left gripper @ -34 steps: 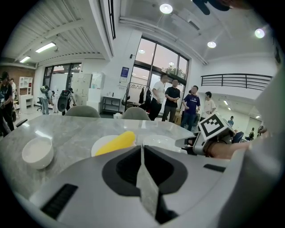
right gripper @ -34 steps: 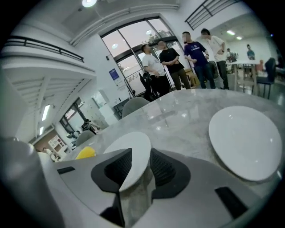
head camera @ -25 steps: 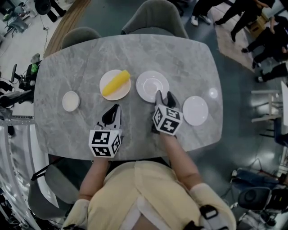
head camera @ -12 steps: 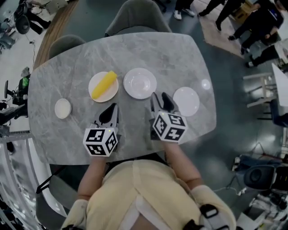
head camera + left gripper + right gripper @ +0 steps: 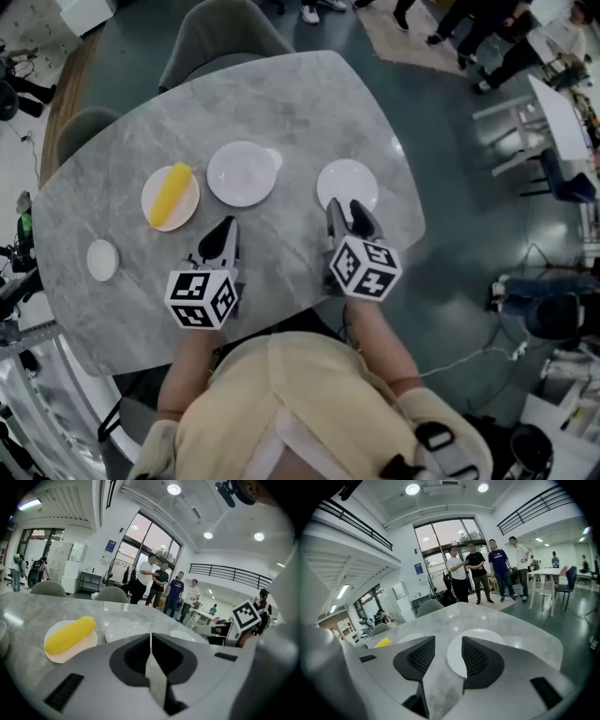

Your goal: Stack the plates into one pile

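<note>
Four white plates lie on the grey marble table [image 5: 281,103]. A small plate [image 5: 101,260] is at the far left. Beside it, a plate [image 5: 170,198] carries a yellow corn-like piece [image 5: 70,634]. An empty plate [image 5: 242,173] sits in the middle and another empty plate [image 5: 347,184] to the right. My right gripper [image 5: 349,214] is open at that right plate's near rim, and the plate [image 5: 480,641] shows between its fingers. My left gripper [image 5: 228,230] is shut and empty, on my side of the middle plate [image 5: 123,633].
Two grey chairs [image 5: 220,37] stand at the table's far side. The table's right edge [image 5: 412,202] runs close to the right plate. Several people [image 5: 487,569] stand on the floor beyond, near a white table [image 5: 553,103].
My right gripper has moved right, from the middle plate's near rim to the right plate's near rim. The left gripper stays shut in about the same spot. The head view has shifted.
</note>
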Available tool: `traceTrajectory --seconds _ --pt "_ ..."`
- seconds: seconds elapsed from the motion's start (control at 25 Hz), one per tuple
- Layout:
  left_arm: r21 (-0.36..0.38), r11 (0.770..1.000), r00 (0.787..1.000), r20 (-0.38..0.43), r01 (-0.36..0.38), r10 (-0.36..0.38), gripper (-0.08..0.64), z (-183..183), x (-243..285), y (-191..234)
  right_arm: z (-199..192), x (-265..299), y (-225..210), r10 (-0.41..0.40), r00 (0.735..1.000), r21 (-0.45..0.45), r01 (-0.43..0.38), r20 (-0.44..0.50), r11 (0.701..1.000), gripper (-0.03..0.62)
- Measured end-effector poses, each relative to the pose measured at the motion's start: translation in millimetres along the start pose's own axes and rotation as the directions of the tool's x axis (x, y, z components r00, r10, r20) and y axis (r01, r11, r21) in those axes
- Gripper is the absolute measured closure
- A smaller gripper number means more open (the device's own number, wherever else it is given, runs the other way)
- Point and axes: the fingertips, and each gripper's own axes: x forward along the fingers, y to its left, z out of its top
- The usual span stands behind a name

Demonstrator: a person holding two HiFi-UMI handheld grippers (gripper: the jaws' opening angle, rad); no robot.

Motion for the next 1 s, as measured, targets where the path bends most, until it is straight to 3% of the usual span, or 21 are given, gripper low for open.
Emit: traceTrajectory --seconds 0.4,1.0 --pt "0.028 0.997 0.997 -0.029 0.078 -0.078 0.555 -4 31 -40 -13 -11 -82 -0.161 0.986 0.072 0.163 -0.037 0.984 0.433" --pt "0.022 0.998 0.998 -0.028 0.051 -0.051 0.555 -3 68 -48 -31 39 -127 -0.192 0.96 0.093 0.214 -0.203 0.972 0.433"
